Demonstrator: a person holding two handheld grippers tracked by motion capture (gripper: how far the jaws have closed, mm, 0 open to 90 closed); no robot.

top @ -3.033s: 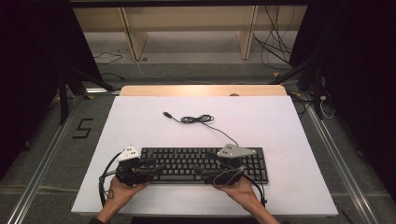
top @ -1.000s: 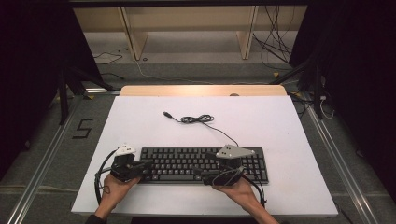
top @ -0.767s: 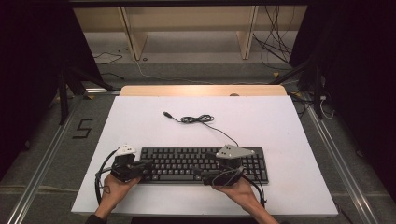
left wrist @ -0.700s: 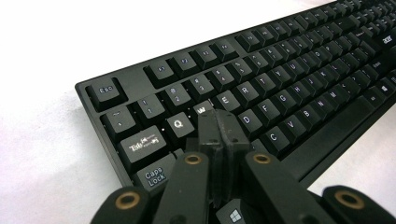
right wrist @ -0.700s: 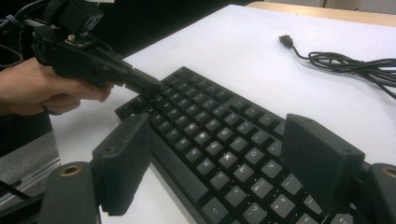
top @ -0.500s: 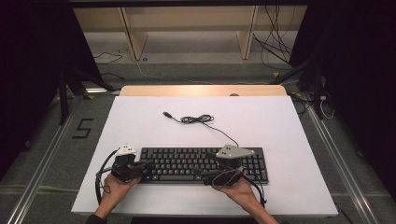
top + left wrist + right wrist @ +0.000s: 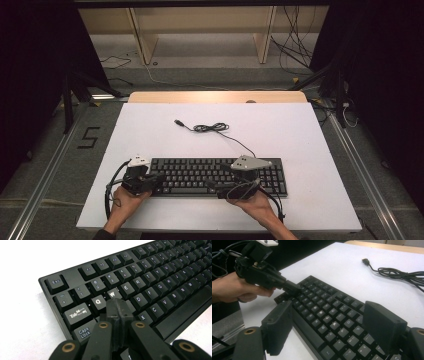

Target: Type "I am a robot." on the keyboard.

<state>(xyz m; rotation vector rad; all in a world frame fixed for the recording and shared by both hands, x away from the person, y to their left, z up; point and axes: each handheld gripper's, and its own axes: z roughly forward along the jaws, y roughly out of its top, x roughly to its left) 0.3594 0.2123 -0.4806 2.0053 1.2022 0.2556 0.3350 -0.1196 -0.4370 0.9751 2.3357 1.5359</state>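
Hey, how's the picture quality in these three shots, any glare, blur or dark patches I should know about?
High view: sharp, with evenly lit white table and black surroundings on both sides. Left gripper view: the table is blown out to plain white, the keyboard legends glare slightly, the shut left gripper is soft up close. Right gripper view: the open right gripper is blurred, and the cable is slightly soft.

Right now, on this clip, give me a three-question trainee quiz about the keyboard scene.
1. True or false: the left gripper has its jaws shut, tip over the keyboard near the Q and W keys.
2. The right gripper is: A) open above the keys; B) shut on the cable; C) lying flat beside the keyboard.
3. Where does the cable's USB plug lie?

Key: 1 true. 2 A. 3 Loose on the white table, beyond the keyboard.
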